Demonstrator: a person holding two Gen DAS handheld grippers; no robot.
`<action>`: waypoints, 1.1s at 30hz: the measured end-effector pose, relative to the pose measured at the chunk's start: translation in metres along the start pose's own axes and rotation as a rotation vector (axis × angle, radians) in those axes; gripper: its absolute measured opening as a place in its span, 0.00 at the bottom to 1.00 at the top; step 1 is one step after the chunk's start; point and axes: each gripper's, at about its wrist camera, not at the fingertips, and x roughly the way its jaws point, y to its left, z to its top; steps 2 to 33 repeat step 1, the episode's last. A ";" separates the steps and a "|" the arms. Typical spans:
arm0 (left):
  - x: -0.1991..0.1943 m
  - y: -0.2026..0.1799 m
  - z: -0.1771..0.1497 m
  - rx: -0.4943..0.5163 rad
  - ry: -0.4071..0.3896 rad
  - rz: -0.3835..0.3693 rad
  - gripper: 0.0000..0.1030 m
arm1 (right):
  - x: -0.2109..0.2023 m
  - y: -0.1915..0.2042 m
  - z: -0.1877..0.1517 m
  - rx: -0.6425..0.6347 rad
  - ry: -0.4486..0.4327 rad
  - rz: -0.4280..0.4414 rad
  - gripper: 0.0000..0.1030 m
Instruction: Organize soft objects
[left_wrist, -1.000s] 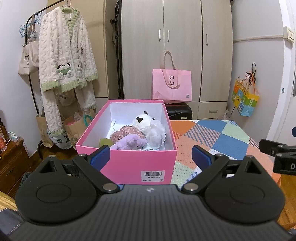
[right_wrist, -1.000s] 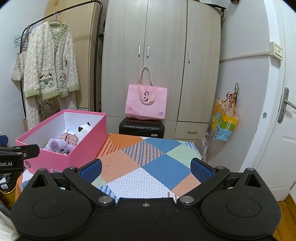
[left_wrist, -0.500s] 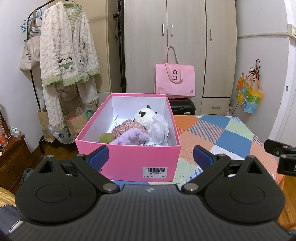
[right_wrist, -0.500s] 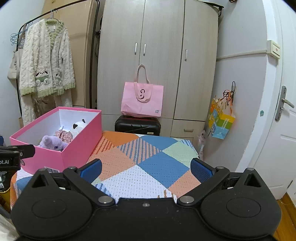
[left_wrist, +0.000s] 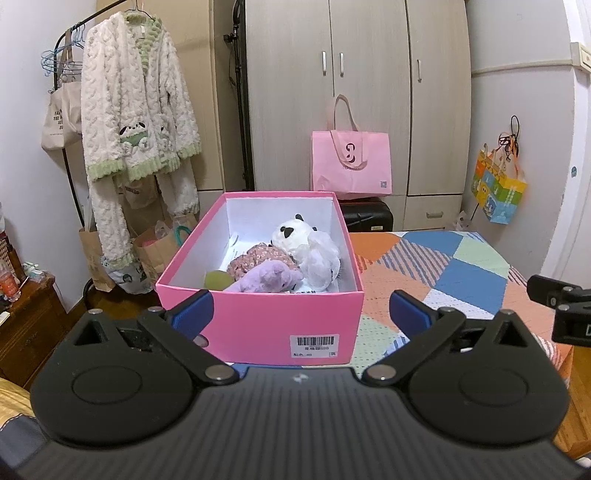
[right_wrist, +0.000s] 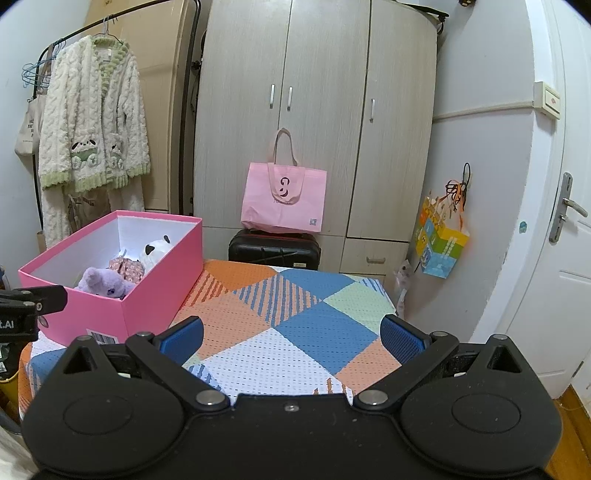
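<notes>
- Left gripper (left_wrist: 301, 308) has its jaws spread wide, nothing between them; it faces the near short wall of the box (left_wrist: 258, 325), its blue pads (left_wrist: 194, 308) flanking that wall without touching it, as far as can be seen.
- Right gripper (right_wrist: 291, 332) is likewise wide and empty; it hangs over the near edge of the table (right_wrist: 295, 317), which wears a patchwork cloth of orange, blue, green and white; the cloth under it is bare.
- The box is pink outside, white inside, lidless, with a barcode label (left_wrist: 314, 345) on its near wall; it sits at the table's left end, near the left edge.
- Inside lie the soft things: a purple plush (left_wrist: 267, 277) against the near wall; a floral cloth (left_wrist: 255, 258) just behind it, touching; a panda plush (left_wrist: 295, 234) towards the far right, with a white gauzy bundle (left_wrist: 321, 264) against the right wall; a green ball (left_wrist: 216, 278) at the near left, beside the purple plush.
- Beyond the table: a wardrobe (right_wrist: 314, 110); a pink bag (right_wrist: 284, 199) resting on a black case (right_wrist: 273, 249); a fleecy robe (left_wrist: 136, 122) hanging on a rack at the left; a coloured bag (right_wrist: 441, 240) hung on the right wall; a door (right_wrist: 561, 258) at far right.
</notes>
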 end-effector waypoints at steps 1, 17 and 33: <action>0.000 0.001 0.000 0.001 -0.001 0.000 1.00 | 0.000 0.000 0.000 -0.002 -0.001 0.002 1.00; 0.000 0.001 0.000 0.001 -0.001 0.000 1.00 | 0.000 0.000 0.000 -0.002 -0.001 0.002 1.00; 0.000 0.001 0.000 0.001 -0.001 0.000 1.00 | 0.000 0.000 0.000 -0.002 -0.001 0.002 1.00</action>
